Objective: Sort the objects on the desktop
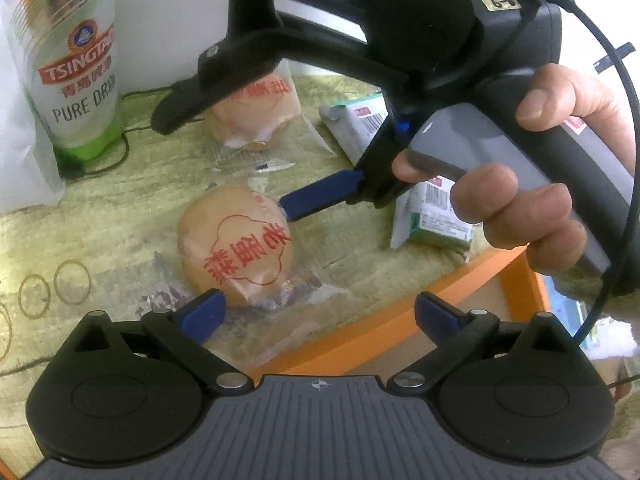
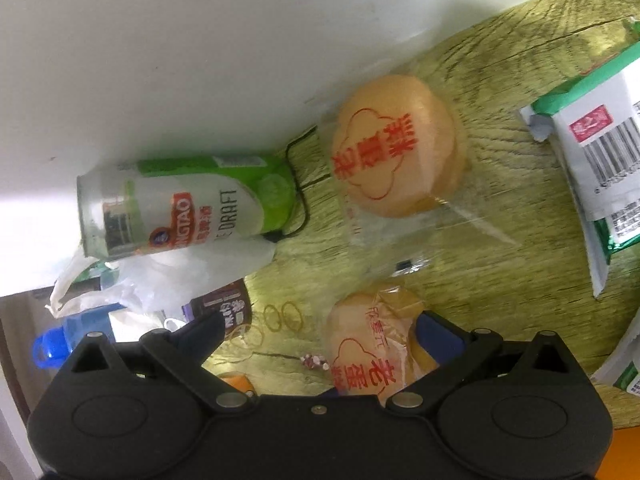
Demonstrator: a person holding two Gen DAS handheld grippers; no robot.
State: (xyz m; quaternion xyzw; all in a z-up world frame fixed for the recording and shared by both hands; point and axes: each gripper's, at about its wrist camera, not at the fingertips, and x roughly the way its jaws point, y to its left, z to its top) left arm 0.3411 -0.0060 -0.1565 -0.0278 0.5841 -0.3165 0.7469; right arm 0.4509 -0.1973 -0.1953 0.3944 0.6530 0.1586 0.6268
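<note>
Two wrapped egg cakes lay on the green woven table mat [image 1: 120,216]: the nearer cake [image 1: 236,248] sat at lower centre of the left wrist view, just ahead of the left gripper [image 1: 318,314], and the farther cake [image 1: 256,114] lay toward the upper middle, partly under the black frame of the right gripper [image 1: 248,160]. The left gripper's jaws stood wide apart and held nothing, its left blue pad touching or nearly touching the crinkled clear wrapper. The right gripper, held in a person's hand [image 1: 536,196], was spread open too, with one blue finger beside the nearer cake's upper right edge; in the right wrist view that same cake [image 2: 372,356] sat low in the frame between the jaws, not yet clamped (whether a pad already pressed the film could not be told). A Tsingtao beer can [image 1: 76,64] stood upright at the upper left, green-and-white snack packets [image 1: 432,216] lay at the right, and an orange-rimmed tray [image 1: 400,320] showed at the lower right, likely the sorting place. The cake would probably handle as light, soft and easily crushed, and its film as slick and loose, so a gentle close across the middle of the round body seemed wiser than pinching the flat wrapper margin, which might slip or let the cake swing.
</note>
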